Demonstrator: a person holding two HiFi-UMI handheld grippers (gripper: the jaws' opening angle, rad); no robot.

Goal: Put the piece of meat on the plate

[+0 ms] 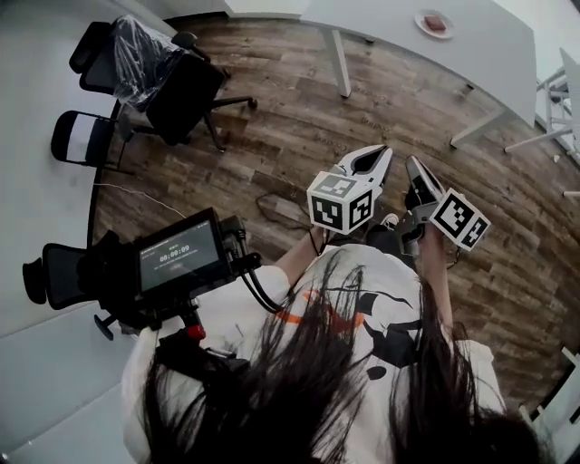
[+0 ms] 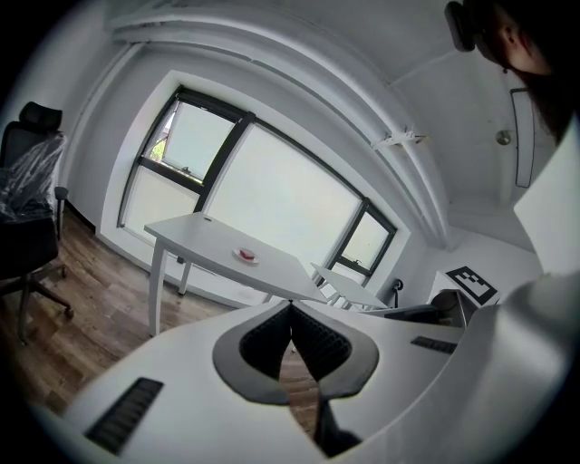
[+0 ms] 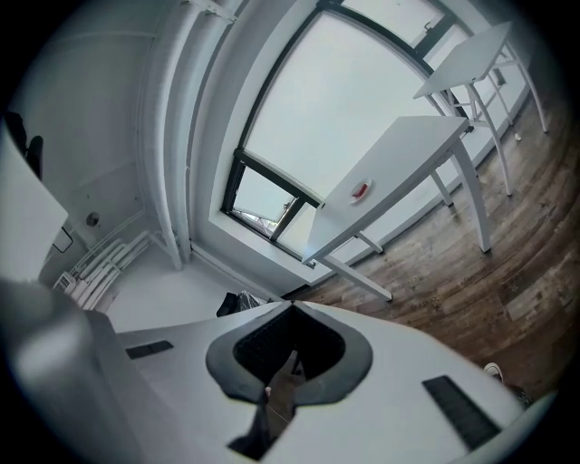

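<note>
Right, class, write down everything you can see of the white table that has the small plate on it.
The white table stands across the room on the wood-plank floor, level on slanted white legs. Its top looks smooth, flat and matte. A small plate holding a reddish piece rests on it.

Distant plate, detail lost
The plate [image 1: 420, 24] on the tabletop [image 1: 489, 54] carries a reddish lump [image 1: 436, 22] too small to identify
</note>
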